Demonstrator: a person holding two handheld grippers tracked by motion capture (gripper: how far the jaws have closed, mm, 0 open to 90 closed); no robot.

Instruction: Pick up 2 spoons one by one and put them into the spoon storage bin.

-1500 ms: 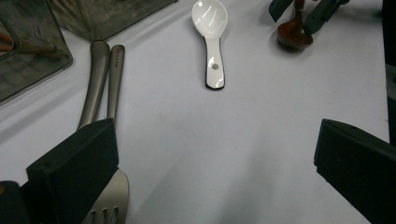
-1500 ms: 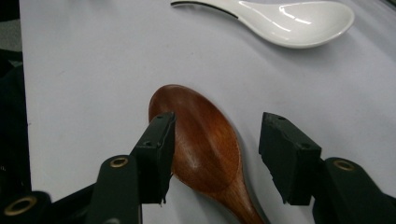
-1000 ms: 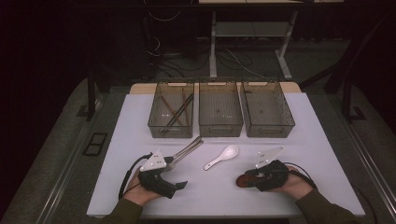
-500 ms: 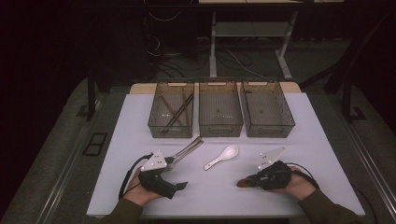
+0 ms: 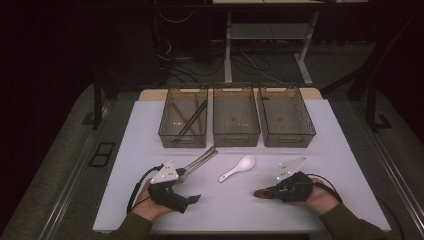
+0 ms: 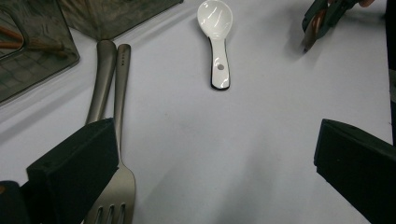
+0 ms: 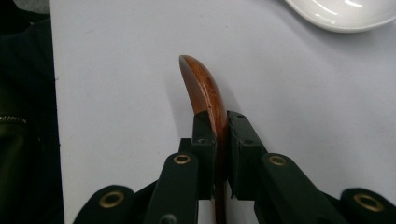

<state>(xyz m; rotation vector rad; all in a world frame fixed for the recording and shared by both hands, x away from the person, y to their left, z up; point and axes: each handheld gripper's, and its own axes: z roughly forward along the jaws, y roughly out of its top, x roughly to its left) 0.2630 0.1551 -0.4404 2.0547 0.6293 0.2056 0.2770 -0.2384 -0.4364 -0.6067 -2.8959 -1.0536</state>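
Note:
A brown wooden utensil lies low over the white table, and my right gripper is shut on it; its jaws have just been closing, and only the rounded end sticks out past them. From above, the right gripper sits at the front right with the wooden end pointing left. My left gripper stands open over bare table beside a metal fork and a second metal handle. In the high view the left gripper is at the front left. A white ceramic spoon lies between the two hands.
Three clear mesh bins stand in a row at the back: the left bin holds dark and brown sticks, and I see nothing in the middle bin or the right bin. The table's front edge runs just under both wrists.
The right gripper's jaws have drawn together on the wooden utensil. Both hands have stayed where they were.

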